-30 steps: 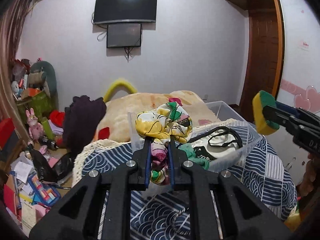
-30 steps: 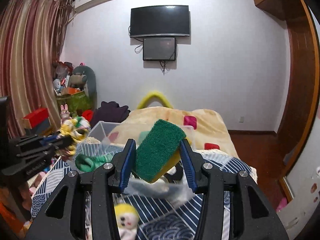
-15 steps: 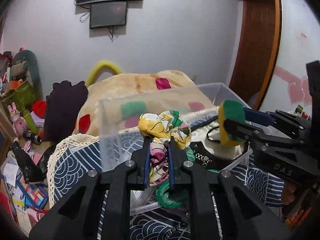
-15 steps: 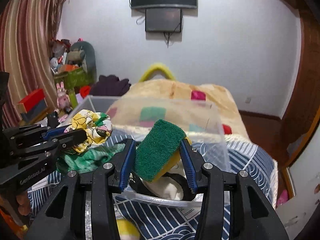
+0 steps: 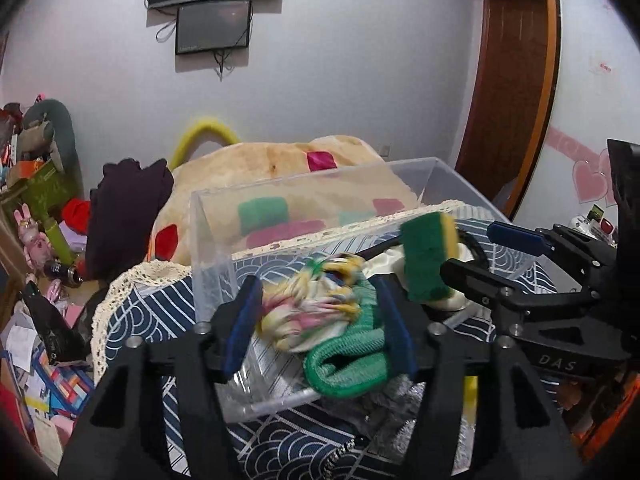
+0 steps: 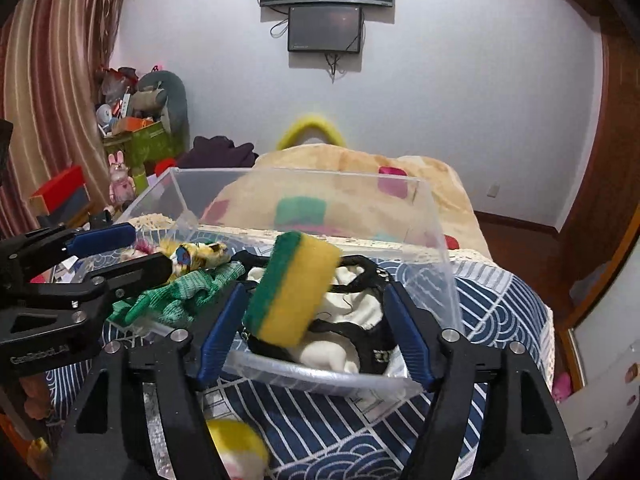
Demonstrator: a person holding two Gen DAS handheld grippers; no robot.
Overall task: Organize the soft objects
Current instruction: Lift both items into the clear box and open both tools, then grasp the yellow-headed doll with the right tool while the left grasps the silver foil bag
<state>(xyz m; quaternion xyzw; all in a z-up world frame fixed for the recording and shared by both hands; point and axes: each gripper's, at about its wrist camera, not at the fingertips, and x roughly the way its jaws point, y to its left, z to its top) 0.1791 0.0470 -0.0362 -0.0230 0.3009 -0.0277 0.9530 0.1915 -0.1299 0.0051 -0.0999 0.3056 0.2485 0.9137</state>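
Note:
A clear plastic bin (image 5: pixel 216 236) (image 6: pixel 436 248) stands on the blue patterned bedspread. My left gripper (image 5: pixel 320 324) is open over the bin's near left part; the yellow floral cloth (image 5: pixel 312 308) (image 6: pixel 200 254), blurred, drops free between its jaws onto a green knit cloth (image 5: pixel 348 356) (image 6: pixel 180 296). My right gripper (image 6: pixel 316 332) is open over the bin's near edge; the green-and-yellow sponge (image 6: pixel 292 288) (image 5: pixel 428 256) falls loose between its jaws above a white-and-black fabric item (image 6: pixel 352 320).
The bedspread (image 6: pixel 500 320) covers a bed with a tan blanket (image 5: pixel 280 164) behind the bin. A yellow plush toy (image 6: pixel 236 452) lies in front of the bin. Clutter, toys and boxes (image 5: pixel 40 208) stand at the left. A wooden door frame (image 5: pixel 516 80) stands at the right.
Both grippers have opened over the bin. The floral cloth has left the left jaws and the sponge has left the right jaws; both are dropping into the bin.

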